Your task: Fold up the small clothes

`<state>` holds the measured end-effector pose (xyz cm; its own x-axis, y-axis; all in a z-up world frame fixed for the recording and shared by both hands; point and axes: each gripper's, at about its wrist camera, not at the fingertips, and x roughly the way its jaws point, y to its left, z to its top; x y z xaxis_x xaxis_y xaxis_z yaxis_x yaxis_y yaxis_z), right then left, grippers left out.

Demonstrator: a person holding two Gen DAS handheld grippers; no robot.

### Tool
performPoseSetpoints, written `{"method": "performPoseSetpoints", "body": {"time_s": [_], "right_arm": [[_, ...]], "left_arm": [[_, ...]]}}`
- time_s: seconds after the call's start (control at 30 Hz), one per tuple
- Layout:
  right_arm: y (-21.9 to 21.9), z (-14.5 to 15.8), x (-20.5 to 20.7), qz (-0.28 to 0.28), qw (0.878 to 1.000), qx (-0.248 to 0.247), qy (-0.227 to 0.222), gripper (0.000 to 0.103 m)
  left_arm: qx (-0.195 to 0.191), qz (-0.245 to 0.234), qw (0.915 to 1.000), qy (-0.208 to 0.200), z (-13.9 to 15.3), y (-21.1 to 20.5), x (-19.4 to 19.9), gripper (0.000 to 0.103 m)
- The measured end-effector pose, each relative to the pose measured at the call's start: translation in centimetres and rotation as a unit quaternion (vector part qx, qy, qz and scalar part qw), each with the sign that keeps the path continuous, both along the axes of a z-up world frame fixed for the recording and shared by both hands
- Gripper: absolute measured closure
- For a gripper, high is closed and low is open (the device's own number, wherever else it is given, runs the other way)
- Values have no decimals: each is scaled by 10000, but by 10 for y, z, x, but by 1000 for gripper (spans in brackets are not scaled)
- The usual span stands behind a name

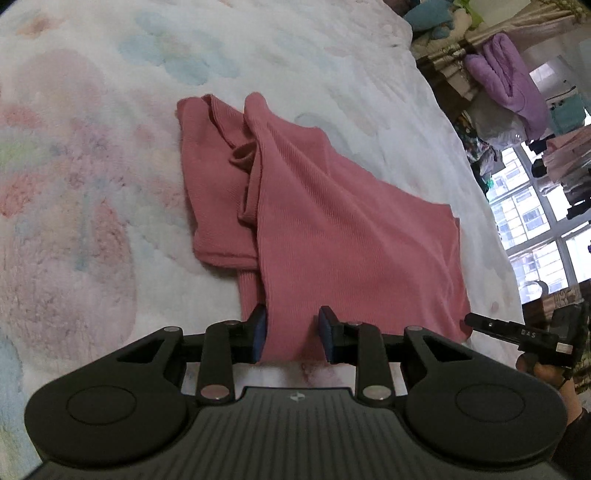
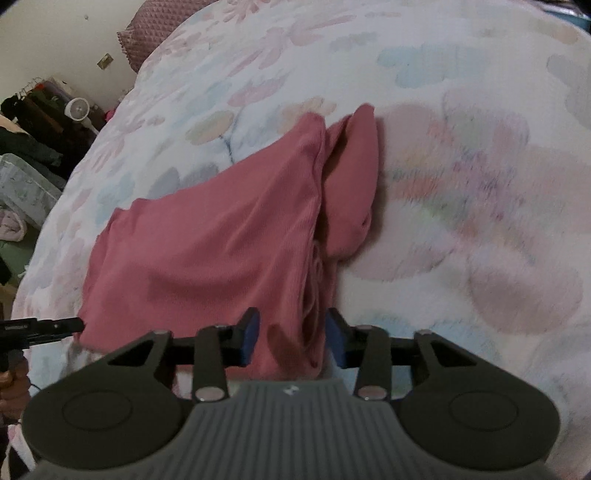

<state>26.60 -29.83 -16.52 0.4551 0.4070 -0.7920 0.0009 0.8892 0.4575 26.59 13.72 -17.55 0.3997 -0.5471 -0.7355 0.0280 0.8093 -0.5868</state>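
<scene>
While my left tongs (image 1: 293, 334) stand parted around the near hem of the pink ribbed top (image 1: 317, 221), the blue pads (image 1: 260, 332) are not pressing it. My right tongs (image 2: 291, 338) are likewise spread, with a bunched edge of the same garment between the fingers. The top lies loosely folded on the floral bedspread (image 1: 92, 166), one side flapped over the other. Beyond it on the right view, a pink pillow (image 2: 151, 33) rests by the wall.
</scene>
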Motion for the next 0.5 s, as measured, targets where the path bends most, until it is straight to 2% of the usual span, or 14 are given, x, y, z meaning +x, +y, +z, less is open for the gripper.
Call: {"method": "performPoseSetpoints", "body": {"time_s": [0.07, 0.1, 0.13, 0.2, 0.33, 0.43, 0.5], "right_arm": [[2, -5, -4, 55, 9999, 84, 100, 89], [4, -7, -5, 74, 9999, 53, 139, 96], [5, -9, -5, 98, 9998, -2, 175, 102], [4, -10, -5, 74, 9998, -1, 190, 103], [-11, 8, -9, -162, 9998, 117, -92, 103], [-24, 12, -10, -289, 9994, 168, -124, 103], [-25, 2, -9, -283, 9994, 212, 21, 103]], "left_arm": [[48, -127, 9999, 41, -4, -5, 1, 74], [128, -215, 9997, 15, -5, -7, 0, 84], [226, -284, 9993, 12, -6, -10, 1, 100], [159, -235, 9995, 103, -6, -8, 3, 100], [56, -7, 9999, -112, 12, 14, -4, 100], [41, -7, 10000, 38, 6, 25, -6, 100], [74, -117, 9997, 180, -3, 21, -6, 100]]}}
